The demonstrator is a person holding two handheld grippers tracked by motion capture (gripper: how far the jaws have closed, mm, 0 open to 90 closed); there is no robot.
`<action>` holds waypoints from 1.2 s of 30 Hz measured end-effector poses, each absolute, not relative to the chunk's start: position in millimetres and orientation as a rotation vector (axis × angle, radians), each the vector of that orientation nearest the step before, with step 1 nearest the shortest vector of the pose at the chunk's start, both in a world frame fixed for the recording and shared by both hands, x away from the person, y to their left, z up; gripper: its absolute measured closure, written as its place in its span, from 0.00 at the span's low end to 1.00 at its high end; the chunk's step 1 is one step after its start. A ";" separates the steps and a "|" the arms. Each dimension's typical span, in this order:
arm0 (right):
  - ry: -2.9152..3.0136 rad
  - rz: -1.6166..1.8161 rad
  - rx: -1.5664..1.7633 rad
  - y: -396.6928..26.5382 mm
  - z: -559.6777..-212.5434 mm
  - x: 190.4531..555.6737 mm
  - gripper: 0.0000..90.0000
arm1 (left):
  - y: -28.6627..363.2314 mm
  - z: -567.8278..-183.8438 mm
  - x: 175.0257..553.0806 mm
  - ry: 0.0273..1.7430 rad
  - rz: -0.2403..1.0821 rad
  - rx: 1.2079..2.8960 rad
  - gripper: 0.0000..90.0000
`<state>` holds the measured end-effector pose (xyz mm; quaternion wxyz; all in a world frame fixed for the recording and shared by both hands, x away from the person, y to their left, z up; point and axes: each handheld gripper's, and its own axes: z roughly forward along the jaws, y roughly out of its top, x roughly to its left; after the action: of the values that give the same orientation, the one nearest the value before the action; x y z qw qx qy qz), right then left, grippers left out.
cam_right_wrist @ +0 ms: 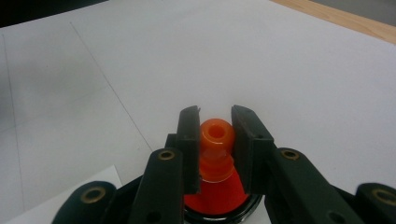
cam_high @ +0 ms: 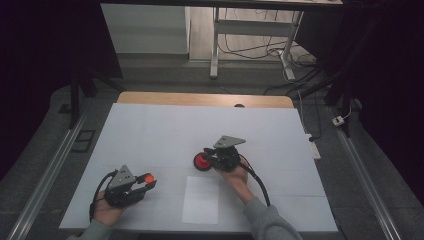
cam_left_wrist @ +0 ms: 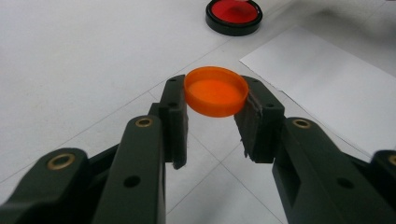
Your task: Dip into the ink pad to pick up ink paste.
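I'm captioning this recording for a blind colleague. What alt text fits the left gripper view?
An orange cap is clamped between the two black jaws of the left gripper above a white table. Farther off, a round red thing with a black rim sits near a sheet of paper.

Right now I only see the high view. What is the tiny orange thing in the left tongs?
Observer: A round orange cap, pinched at its rim between the pads of the left tongs; its hollow side faces that camera.
Operator: And the other hand?
Observer: The right tongs squeeze an orange spout on top of a red cone with a black ring at its base.
Operator: Is the spout closed?
Observer: No, its tip has an open hole.
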<state>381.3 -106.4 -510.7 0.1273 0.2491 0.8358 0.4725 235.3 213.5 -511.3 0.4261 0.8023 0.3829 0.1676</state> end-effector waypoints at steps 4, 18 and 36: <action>2.434 1.370 0.727 -106.0 -512.0 381.9 0.81 | 213.4 -511.4 235.3 0.955 0.418 2.009 0.72; 2.444 1.348 0.719 -103.7 -516.5 383.1 0.81 | 213.5 -511.6 235.6 0.954 0.413 2.013 0.72; 2.428 1.317 0.709 -102.5 -525.3 379.3 0.81 | 214.3 -510.8 234.8 0.955 0.416 2.006 0.72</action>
<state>379.3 -102.5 -525.3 0.1444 0.2460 0.8424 0.4571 234.8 214.3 -510.8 0.4265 0.8028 0.3820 0.1665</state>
